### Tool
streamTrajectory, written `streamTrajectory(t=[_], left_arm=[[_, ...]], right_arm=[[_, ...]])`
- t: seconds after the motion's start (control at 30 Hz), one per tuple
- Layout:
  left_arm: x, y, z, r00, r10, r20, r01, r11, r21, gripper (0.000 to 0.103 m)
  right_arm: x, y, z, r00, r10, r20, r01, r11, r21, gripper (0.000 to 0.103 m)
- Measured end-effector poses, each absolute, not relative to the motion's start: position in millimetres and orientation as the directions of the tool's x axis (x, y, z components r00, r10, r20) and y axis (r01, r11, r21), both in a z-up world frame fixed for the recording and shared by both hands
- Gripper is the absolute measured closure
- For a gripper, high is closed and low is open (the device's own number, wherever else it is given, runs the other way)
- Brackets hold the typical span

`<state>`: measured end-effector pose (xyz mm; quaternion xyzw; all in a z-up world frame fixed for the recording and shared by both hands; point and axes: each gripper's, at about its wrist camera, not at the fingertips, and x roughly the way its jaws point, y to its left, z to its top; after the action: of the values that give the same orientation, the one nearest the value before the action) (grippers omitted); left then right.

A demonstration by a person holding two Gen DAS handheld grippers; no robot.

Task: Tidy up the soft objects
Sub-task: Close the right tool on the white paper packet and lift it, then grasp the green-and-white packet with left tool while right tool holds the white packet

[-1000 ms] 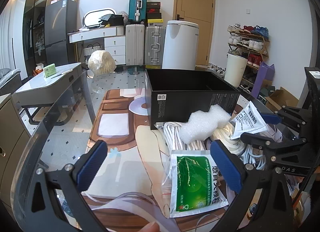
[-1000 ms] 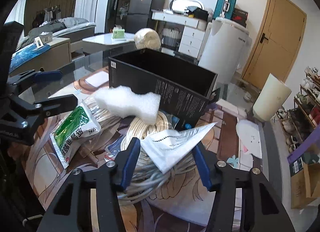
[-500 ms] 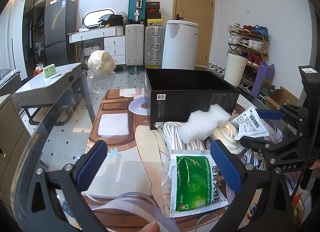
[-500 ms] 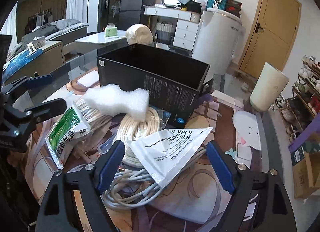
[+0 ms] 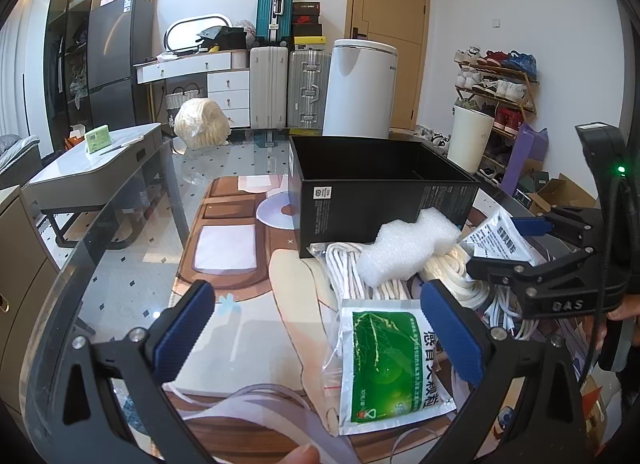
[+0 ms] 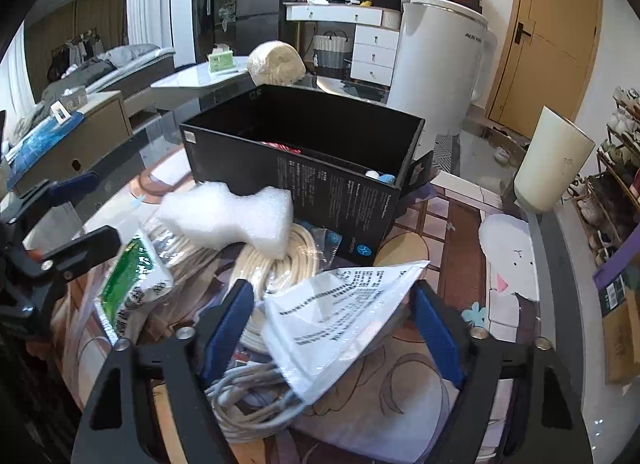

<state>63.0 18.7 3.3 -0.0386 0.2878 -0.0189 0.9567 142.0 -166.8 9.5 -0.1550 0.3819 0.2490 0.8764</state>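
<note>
A black open box (image 5: 380, 188) stands on the table, also in the right wrist view (image 6: 304, 160). In front of it lies a pile: white foam (image 5: 408, 248) (image 6: 232, 216), coiled white cords (image 5: 360, 276) (image 6: 276, 260), a green sachet (image 5: 388, 356) (image 6: 128, 284) and a white printed pouch (image 5: 500, 240) (image 6: 340, 316). My left gripper (image 5: 320, 328) is open, low over the mat, just before the green sachet. My right gripper (image 6: 332, 328) is open, its jaws astride the white pouch without holding it. It shows in the left wrist view (image 5: 516, 242).
A glass table (image 5: 132, 232) carries a printed mat (image 5: 248, 316). A wrapped yarn ball (image 5: 202, 124) sits at its far end. A white bin (image 5: 360, 88), suitcases and a shoe rack (image 5: 500, 84) stand behind. Grey cables (image 6: 256, 396) lie under the right gripper.
My right gripper has opened wide, letting go of the white pouch, and has drawn back a little. The pouch now lies on the cords. My left gripper has not moved.
</note>
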Motion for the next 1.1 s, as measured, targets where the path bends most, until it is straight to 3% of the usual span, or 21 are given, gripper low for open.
streamTrajectory(t=[0.07, 0.17, 0.33, 0.67, 0.83, 0.97, 1.1], left_arm=[[63.0, 18.7, 3.4, 0.834, -0.058, -0.549, 0.013, 0.996, -0.084, 0.000], [63.1, 18.7, 3.3, 0.833, -0.059, -0.550, 0.013, 0.996, -0.087, 0.000], [62.6, 18.5, 2.6, 0.834, -0.062, -0.549, 0.015, 0.996, -0.089, 0.000], [60.4, 15.7, 4.5, 0.828, -0.073, -0.556, 0.031, 0.996, -0.083, 0.000], [55.6, 9.3, -3.8, 0.781, -0.165, -0.602, 0.096, 0.985, -0.146, 0.000], [54.6, -5.5, -13.6, 0.741, -0.174, -0.649, 0.133, 0.985, -0.112, 0.001], [54.2, -11.5, -16.1, 0.729, -0.167, -0.664, 0.142, 0.986, -0.093, 0.012]], right_arm=[[144.1, -166.4, 8.6, 0.568, 0.327, -0.755, -0.561, 0.826, -0.065, 0.035], [144.6, -167.5, 8.4, 0.544, 0.343, -0.766, -0.571, 0.820, -0.038, 0.055], [136.8, -176.3, 9.4, 0.541, 0.392, -0.744, -0.579, 0.816, 0.009, 0.066], [104.6, -194.9, 25.5, 0.605, 0.501, -0.619, -0.607, 0.793, 0.048, 0.069], [92.7, -201.0, 39.7, 0.635, 0.552, -0.541, -0.621, 0.781, 0.068, 0.069], [87.6, -203.5, 47.3, 0.652, 0.563, -0.507, -0.625, 0.778, 0.060, 0.069], [84.7, -202.9, 48.7, 0.655, 0.570, -0.497, -0.630, 0.775, 0.058, 0.069]])
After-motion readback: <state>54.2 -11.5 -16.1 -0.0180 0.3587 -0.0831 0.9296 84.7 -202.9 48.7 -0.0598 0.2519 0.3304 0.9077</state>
